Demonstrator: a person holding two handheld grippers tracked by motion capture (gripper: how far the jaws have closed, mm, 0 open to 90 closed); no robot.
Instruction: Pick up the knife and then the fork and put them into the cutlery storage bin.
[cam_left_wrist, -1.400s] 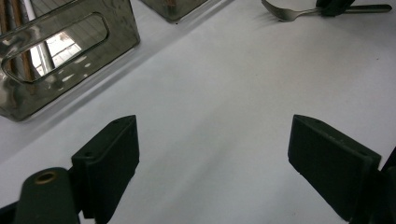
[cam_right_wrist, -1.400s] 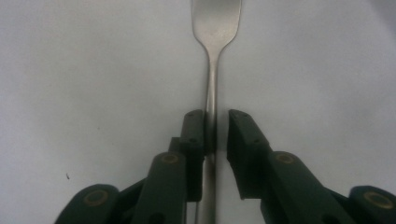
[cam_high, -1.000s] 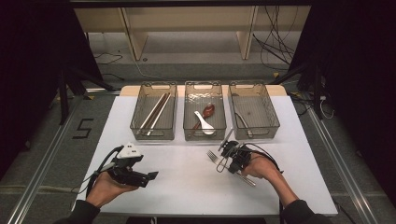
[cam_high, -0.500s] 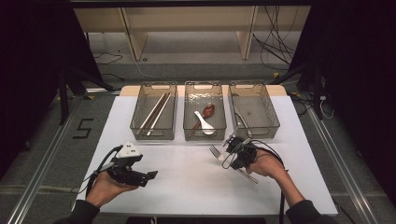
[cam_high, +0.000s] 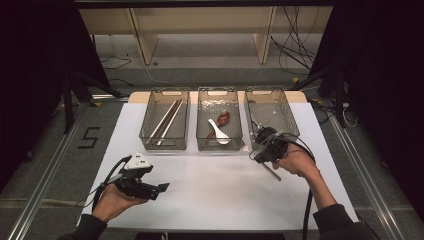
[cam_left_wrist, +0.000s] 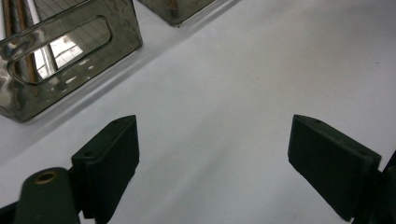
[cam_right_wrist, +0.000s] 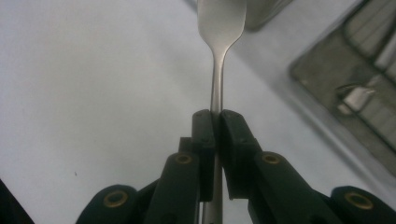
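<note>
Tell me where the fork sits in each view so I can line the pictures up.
High view: the fork is right of centre, clamped in the right gripper, handle trailing toward the person, at the right bin's near end.
Left gripper view: no fork; open jaws over the white table.
Right gripper view: fork centre, rising from the shut jaws.
Shared landmark: the white table.

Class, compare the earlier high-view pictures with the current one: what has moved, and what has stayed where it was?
The right hand-held gripper, shut on the fork, has carried it off the white table, away from the person toward the right-hand bin. No grip changed. The left hand-held gripper stayed open in place; the chopsticks and two spoons stayed in their bins.
</note>
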